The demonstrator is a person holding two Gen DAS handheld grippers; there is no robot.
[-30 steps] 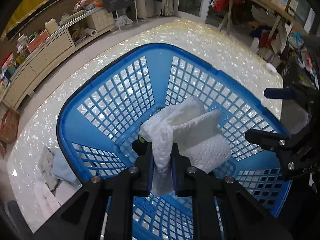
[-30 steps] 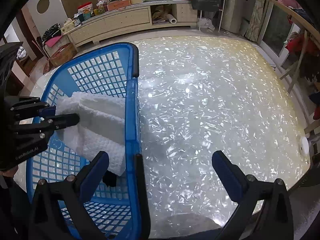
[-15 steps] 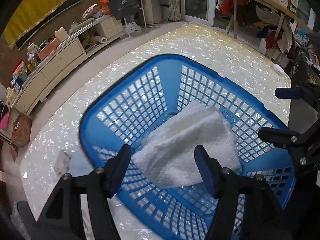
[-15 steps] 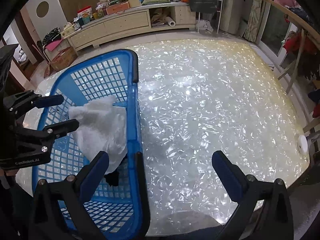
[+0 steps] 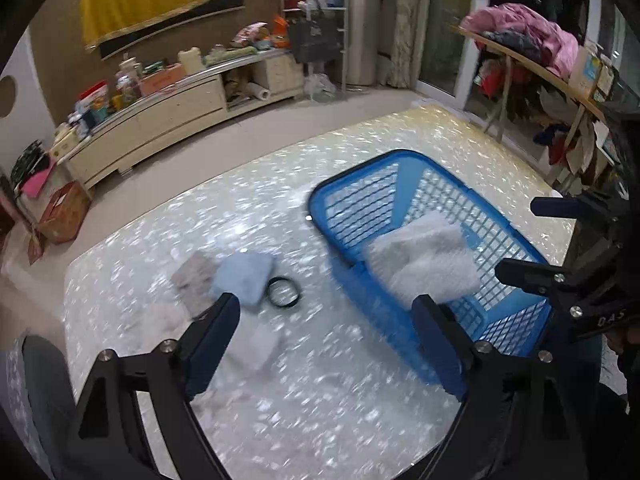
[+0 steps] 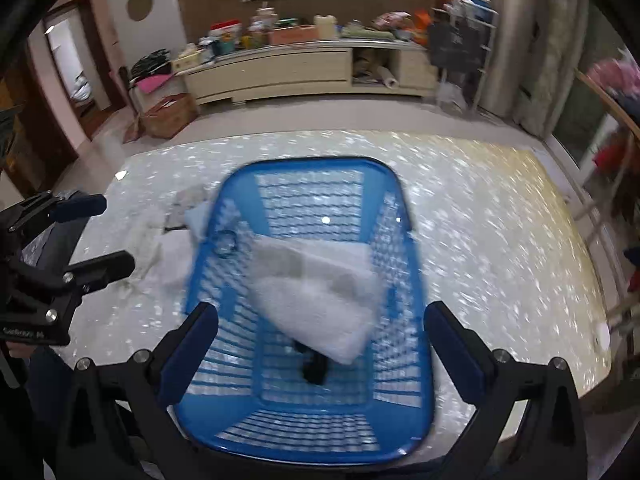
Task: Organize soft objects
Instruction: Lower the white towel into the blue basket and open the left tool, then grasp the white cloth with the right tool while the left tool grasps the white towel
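Both cameras have swung since half a second ago: the left gripper (image 5: pixel 326 334) has pulled away from the blue basket (image 6: pixel 408 248) and now looks over the pearly surface (image 5: pixel 280 400) to the left of it, while the right gripper (image 6: pixel 322 346) has moved from beside the basket to directly above its near end. Each gripper stands wide and holds nothing.

The white towel (image 6: pixel 320 294), which the left gripper let go earlier, lies loosely folded inside the basket, across its floor and toward the right wall. A small dark object (image 6: pixel 314 368) sits partly under the towel's near edge; I cannot tell what it is.

On the surface, outside the basket's left side, a light blue cloth (image 5: pixel 244 276) rests touching a grey cloth (image 5: pixel 192 280). A black ring (image 5: pixel 283 292) lies just beside the blue cloth, between it and the basket. Nearer to the left gripper, a pale white cloth (image 5: pixel 250 338) lies flat, partly hidden behind the left finger. Both views are blurred.
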